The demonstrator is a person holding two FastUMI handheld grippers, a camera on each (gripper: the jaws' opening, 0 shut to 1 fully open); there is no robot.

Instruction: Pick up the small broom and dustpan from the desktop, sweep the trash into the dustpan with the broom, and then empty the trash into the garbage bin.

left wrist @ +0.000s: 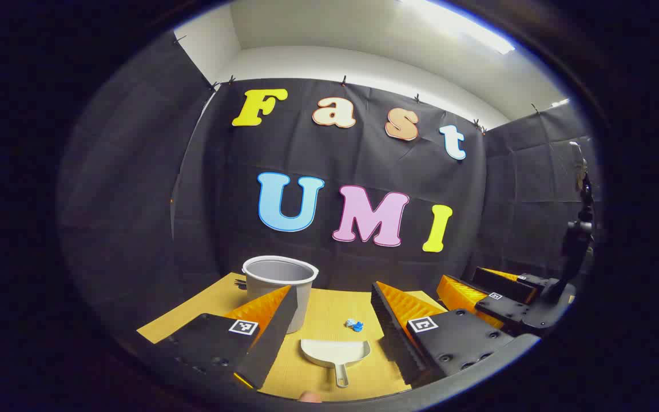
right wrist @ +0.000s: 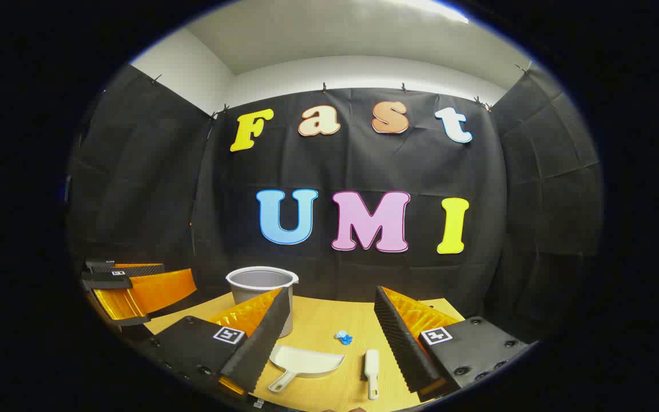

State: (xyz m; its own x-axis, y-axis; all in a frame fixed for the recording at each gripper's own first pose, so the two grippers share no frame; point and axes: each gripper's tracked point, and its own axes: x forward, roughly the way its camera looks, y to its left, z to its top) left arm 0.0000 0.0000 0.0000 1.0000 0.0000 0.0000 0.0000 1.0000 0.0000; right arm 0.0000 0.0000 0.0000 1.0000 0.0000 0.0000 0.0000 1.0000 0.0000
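Note:
A white dustpan (left wrist: 335, 352) lies on the yellow tabletop (left wrist: 329, 312), handle toward me, below the gap of my open left gripper (left wrist: 334, 287). A small blue scrap of trash (left wrist: 354, 325) sits just beyond it. The grey bin (left wrist: 281, 283) stands behind the left finger. In the right gripper view, the dustpan (right wrist: 306, 361) and a small white broom (right wrist: 371, 366) lie side by side, the trash (right wrist: 342, 337) beyond them and the bin (right wrist: 261, 286) at the back left. My right gripper (right wrist: 332, 290) hovers open above them, holding nothing.
In the left gripper view the right gripper (left wrist: 467, 286) hovers off to the right. In the right gripper view the left gripper (right wrist: 178, 274) hovers at the far left. Black cloth walls close the table's back and sides. A fingertip (left wrist: 309, 396) peeks in at the bottom edge.

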